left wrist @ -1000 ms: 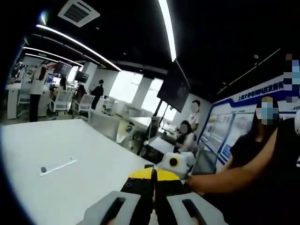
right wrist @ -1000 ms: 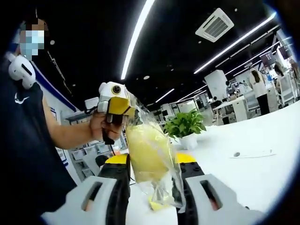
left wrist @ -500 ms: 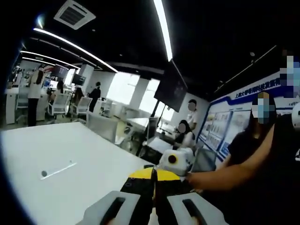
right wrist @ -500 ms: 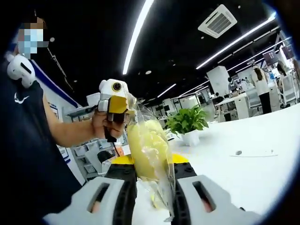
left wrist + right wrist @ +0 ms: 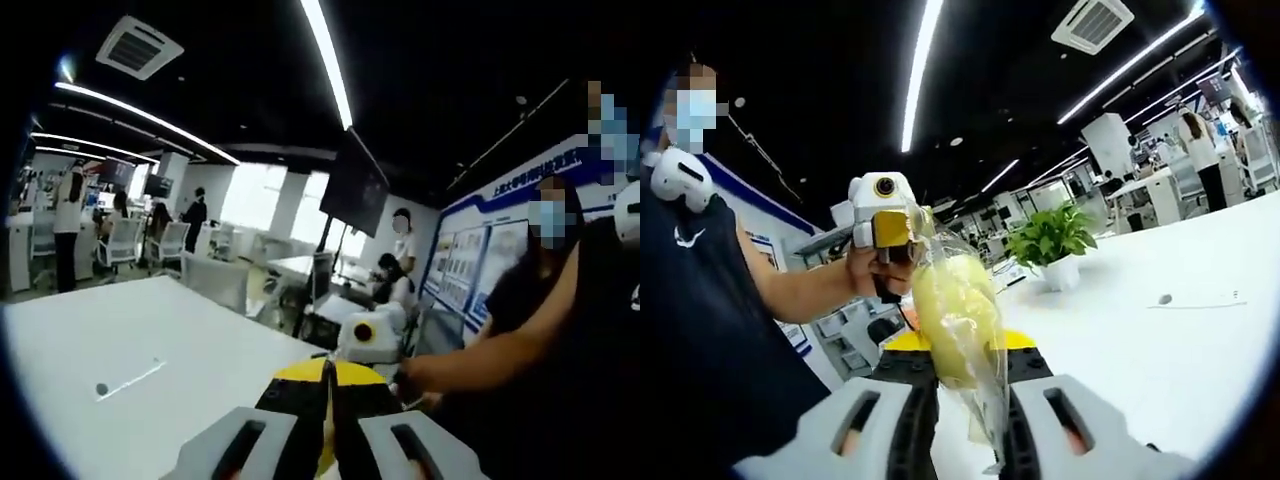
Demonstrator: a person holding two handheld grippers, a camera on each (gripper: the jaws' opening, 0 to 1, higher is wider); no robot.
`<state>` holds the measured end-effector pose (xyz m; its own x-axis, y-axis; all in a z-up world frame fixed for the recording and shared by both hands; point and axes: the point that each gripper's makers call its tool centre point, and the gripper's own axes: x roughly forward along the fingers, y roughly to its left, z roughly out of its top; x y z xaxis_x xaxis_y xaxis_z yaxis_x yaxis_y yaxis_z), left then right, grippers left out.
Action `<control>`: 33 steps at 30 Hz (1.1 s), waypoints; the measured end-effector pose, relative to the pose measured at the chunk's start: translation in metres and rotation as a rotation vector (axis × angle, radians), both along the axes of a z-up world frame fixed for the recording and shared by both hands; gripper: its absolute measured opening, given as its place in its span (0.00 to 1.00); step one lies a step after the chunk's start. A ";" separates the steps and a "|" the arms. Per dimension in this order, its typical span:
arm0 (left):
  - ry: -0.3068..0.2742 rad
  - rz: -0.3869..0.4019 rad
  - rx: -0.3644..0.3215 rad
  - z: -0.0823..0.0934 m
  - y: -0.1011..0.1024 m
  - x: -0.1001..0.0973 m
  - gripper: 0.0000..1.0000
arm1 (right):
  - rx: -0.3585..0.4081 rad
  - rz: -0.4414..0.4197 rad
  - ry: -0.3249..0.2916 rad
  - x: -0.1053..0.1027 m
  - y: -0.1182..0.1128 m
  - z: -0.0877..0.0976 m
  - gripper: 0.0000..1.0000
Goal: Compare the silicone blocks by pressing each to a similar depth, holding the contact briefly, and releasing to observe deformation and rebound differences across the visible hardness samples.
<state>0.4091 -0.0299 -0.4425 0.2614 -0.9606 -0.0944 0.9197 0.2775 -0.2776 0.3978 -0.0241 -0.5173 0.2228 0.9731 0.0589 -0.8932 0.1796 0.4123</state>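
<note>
Right hand-held gripper (image 5: 960, 400) squeezes the bagged yellow silicone block (image 5: 952, 320) mid-frame to test give, left hand-held gripper (image 5: 328, 400) pinching the bag's top to steady it.

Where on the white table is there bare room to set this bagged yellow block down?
The white table lies bare between the potted plant and the small round mark, and on toward the right gripper, which squeezes the bagged yellow block. It is crowded by the left gripper, near the bag's top, with the person's hand.
</note>
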 end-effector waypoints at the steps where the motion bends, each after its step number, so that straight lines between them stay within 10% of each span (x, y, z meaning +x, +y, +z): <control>1: -0.003 0.000 0.006 -0.001 -0.001 0.000 0.00 | -0.002 0.001 -0.002 -0.001 0.001 0.000 0.12; 33: -0.032 0.012 0.077 -0.022 -0.003 0.002 0.00 | -0.116 0.039 0.039 -0.007 -0.001 -0.017 0.10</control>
